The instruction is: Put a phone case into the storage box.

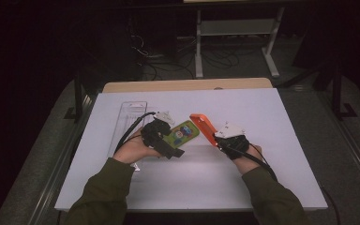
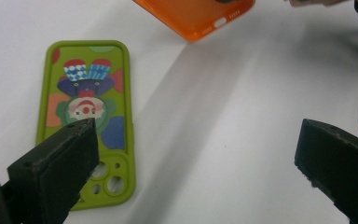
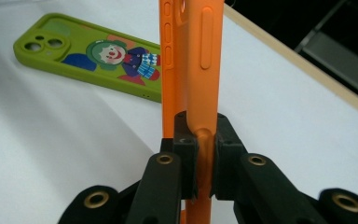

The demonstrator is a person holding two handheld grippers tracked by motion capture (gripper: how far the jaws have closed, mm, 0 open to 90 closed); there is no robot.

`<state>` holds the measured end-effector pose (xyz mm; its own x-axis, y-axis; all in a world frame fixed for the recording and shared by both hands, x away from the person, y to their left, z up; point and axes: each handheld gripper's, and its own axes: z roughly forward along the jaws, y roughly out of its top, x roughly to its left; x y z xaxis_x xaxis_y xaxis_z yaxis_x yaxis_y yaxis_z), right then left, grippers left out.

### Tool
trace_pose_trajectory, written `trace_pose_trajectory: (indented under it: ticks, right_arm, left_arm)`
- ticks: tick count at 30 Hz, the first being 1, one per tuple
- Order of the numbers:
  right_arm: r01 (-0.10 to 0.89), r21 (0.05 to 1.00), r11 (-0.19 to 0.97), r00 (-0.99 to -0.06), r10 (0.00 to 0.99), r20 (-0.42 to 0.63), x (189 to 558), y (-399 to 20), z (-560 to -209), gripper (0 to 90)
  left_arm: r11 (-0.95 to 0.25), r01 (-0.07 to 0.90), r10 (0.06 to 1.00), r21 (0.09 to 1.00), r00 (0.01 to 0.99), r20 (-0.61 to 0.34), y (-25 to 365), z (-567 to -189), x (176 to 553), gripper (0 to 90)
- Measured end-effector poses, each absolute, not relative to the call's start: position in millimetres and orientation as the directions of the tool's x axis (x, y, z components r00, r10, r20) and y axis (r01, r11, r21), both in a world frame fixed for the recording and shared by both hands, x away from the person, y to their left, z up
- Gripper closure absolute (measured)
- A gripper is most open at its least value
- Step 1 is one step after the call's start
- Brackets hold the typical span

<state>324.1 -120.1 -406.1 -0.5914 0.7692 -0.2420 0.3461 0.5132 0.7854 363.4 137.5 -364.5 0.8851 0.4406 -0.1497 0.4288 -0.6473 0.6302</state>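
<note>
Right gripper (image 3: 199,154): jaws clamped on one edge of the orange phone case (image 3: 193,70); the soft wall is pinched and buckled between the pads.
Orange phone case: held on edge, off the counter (image 1: 262,112), running up and away from the right gripper toward the middle of the counter in the high view (image 1: 204,127). In the left gripper view its lower end, with the port cutouts, hangs above the white surface (image 2: 200,16).
Left gripper (image 2: 196,154): jaws wide apart, nothing between them but bare counter; one jaw overlaps the green case in its own view, contact cannot be told.
Green phone case (image 2: 91,116): lies flat on the counter, cartoon clown print facing up, camera holes at the end nearest the left gripper. In the high view it sits between the two grippers (image 1: 183,133), just beside the orange case.
Clear plastic tray (image 1: 130,117): flat on the counter, behind and to the left of the left hand (image 1: 133,147); cable from the left gripper arcs over it.
In the way: the orange case stands across the middle of the right gripper view and hides part of the green case behind it.
Surroundings: wooden edge (image 1: 187,85) at the counter's far side; white desk legs (image 1: 199,47) and loose cables on the dark floor beyond.
</note>
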Motion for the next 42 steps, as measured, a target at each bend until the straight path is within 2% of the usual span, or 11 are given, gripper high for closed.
trace_pose_trajectory:
  ticks: [15,29,42]
  right_arm:
    - [0.507,0.816,0.278,-0.538,0.841,0.048,331.4,-127.2,-405.9,81.7]
    - [0.492,0.835,0.247,-0.536,0.842,0.067,327.2,-115.8,-402.5,81.5]
    - [0.465,0.848,0.256,-0.559,0.827,0.057,319.4,-102.4,-398.0,81.4]
  left_arm:
    - [-0.561,0.456,0.492,0.691,0.855,-0.166,140.1,-361.8,366.3,0.0]
    - [-0.398,0.484,0.539,0.779,0.811,-0.229,136.2,-355.1,374.4,0.0]
    - [-0.314,0.5,0.536,0.807,0.795,-0.284,122.9,-356.9,384.4,0.0]
